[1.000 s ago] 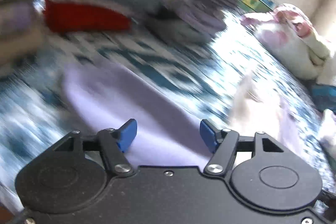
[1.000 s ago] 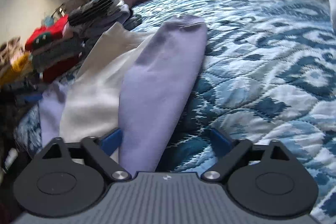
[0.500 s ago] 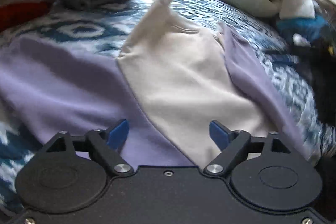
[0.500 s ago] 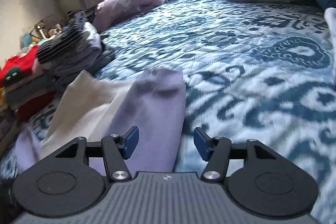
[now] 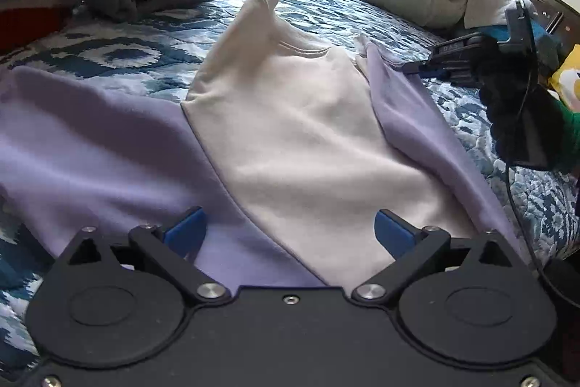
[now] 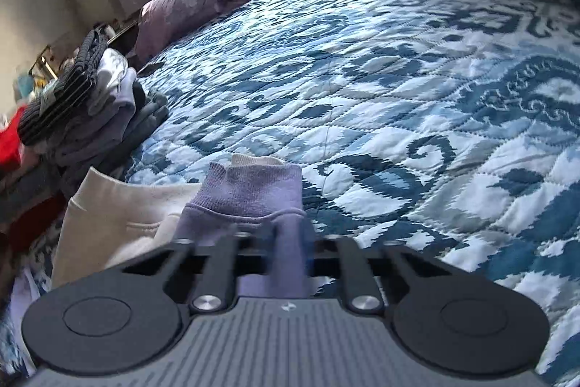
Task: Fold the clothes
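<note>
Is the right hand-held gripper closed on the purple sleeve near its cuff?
Yes, in the right wrist view the right hand-held gripper pinches the purple sleeve just behind its ribbed cuff.

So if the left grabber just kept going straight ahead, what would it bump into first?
Most likely the sweatshirt spread on the bed. The left grabber points down at it with its jaws opening wide and nothing pinched, so it would meet the cream middle part first, though depth is hard to judge.
</note>
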